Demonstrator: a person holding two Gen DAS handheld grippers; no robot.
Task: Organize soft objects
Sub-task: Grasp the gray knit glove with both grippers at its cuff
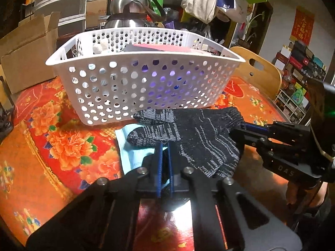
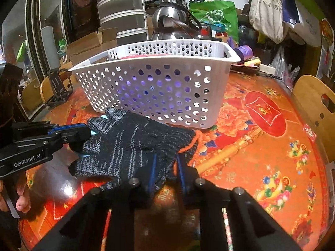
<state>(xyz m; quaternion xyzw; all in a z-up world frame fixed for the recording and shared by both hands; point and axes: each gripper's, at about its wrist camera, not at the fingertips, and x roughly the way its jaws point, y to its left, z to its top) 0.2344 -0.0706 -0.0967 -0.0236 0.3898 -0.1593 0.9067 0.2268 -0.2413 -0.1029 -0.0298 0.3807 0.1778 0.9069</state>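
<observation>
Glove point(image 1: 188, 133): dark knit, on the table just ahead of both claws, in front of the white basket point(image 1: 146, 79). Left gripper point(image 1: 165, 159) pinched tight on the finger end; right gripper point(image 2: 166, 167) clamped on the cuff by the orange trim. Suggest lifting both together, keeping it level, clearing the basket's near rim, then releasing inside.
</observation>
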